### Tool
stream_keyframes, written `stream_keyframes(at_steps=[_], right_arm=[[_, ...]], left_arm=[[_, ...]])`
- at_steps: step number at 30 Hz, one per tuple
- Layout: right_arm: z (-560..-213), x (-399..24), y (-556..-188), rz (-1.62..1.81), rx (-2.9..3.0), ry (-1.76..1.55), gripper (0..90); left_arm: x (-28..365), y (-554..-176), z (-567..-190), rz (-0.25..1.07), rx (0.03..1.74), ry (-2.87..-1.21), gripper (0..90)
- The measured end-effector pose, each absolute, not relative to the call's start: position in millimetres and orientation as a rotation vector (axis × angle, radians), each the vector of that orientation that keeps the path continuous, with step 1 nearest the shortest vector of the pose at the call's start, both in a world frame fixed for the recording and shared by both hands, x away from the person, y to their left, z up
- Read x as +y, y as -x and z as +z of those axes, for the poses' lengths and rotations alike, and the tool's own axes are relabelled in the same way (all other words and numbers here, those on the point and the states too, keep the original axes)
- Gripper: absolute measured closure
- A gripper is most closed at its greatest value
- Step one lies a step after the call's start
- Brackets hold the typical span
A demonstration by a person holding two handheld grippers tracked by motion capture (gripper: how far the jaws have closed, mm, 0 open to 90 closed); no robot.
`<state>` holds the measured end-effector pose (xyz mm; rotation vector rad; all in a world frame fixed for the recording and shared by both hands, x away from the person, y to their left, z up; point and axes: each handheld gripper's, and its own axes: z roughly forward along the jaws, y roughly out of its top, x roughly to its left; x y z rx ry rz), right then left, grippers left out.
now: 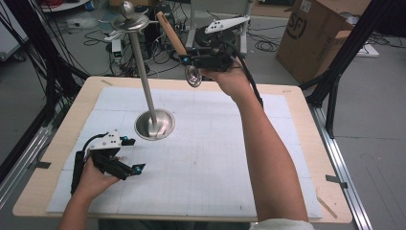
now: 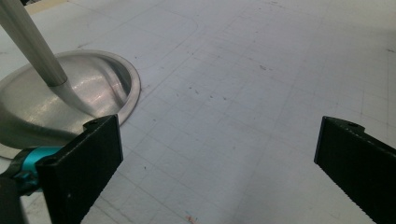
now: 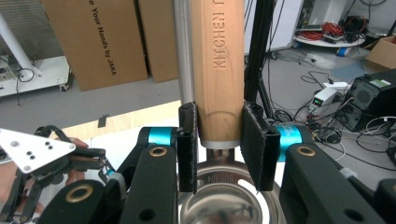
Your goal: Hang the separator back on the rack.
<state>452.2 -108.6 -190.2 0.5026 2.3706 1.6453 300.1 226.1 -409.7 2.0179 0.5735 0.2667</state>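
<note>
High view: right gripper (image 1: pixel 187 59) raised above table's (image 1: pixel 57 143) far edge, jaws clamped on wooden handle of ladle (image 1: pixel 178 45); steel bowl hangs below. Left gripper (image 1: pixel 133 155) low over mat, near stand (image 1: pixel 152 122) base.
Left gripper view: jaws wide apart, nothing between; stand base just beside left jaw.
Right gripper view: pads (image 3: pixel 187 144) pinch ladle handle near its lower end.
</note>
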Motion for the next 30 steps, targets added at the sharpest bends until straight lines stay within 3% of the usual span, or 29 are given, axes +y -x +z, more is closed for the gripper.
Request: stream_keyframes(at_steps=[30], right_arm=[[-201.0,-89.3,-449.8,1.665,2.430,-0.464,69.1]], left_arm=[[224.6,-299.3,-409.8,0.273,0.566,-2.027,1.7]])
